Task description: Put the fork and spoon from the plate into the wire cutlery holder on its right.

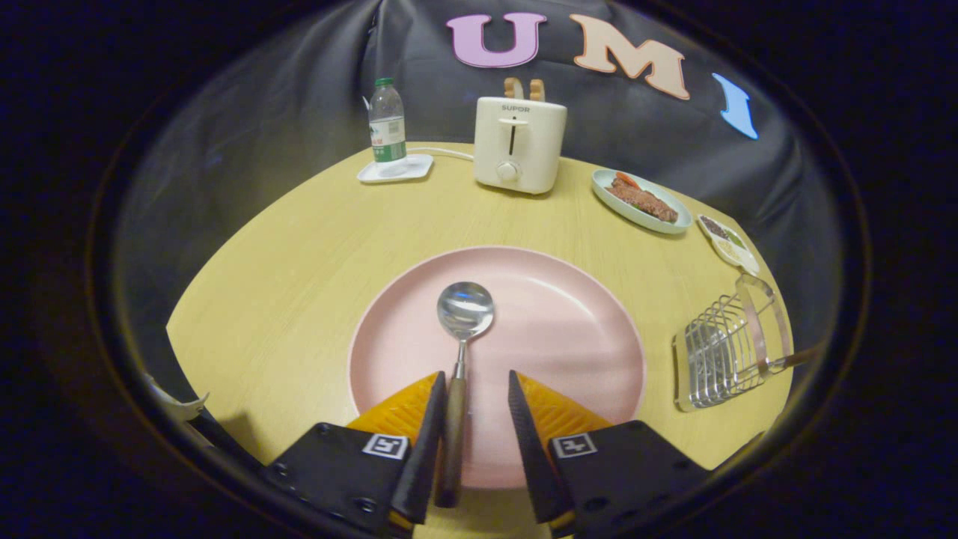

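The tongs (475, 389) hover low over the near rim of the pink plate (569, 329) on the desk (299, 254), fingers parted and gripping nothing, straddling the spoon (458, 359) whose wooden handle lies against the left finger, wire cutlery holder (722, 352) standing right of the plate.

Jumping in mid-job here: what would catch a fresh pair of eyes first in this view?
The big pink plate at the table's centre, with a spoon on it, bowl pointing away. The open hand-held gripper straddles the spoon's wooden handle, which lies against one finger. The wire cutlery holder stands just right of the plate, and a white toaster sits beyond it.
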### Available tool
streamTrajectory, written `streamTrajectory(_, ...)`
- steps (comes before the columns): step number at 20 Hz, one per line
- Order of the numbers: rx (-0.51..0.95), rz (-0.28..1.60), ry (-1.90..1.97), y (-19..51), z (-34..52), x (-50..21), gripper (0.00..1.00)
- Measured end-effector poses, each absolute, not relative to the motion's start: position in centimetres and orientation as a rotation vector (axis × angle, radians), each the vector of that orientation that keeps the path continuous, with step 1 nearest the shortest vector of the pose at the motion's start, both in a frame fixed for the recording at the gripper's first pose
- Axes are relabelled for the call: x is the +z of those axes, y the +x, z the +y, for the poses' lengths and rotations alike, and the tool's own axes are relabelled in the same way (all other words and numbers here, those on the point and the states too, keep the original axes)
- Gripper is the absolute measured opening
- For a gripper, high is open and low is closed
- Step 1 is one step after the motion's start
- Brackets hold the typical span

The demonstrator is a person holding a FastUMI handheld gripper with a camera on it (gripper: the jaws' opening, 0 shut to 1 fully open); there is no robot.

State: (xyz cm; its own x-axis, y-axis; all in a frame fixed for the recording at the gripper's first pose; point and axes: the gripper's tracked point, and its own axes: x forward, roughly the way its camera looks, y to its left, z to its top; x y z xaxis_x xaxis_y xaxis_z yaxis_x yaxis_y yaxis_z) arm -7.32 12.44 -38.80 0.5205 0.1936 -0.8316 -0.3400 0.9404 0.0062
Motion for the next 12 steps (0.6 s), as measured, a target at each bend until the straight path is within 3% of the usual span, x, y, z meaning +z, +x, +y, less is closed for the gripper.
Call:
streamTrajectory(4, 0.330, 0.976, -0.162, -7.5, 12.7, -38.7, 0.18)
streamTrajectory(8, 0.354, 0.999, -0.167, -7.7, 12.8, -38.6, 0.11)
streamTrajectory(12, 0.373, 1.007, -0.192, -7.1, 12.0, -36.8, 0.11)
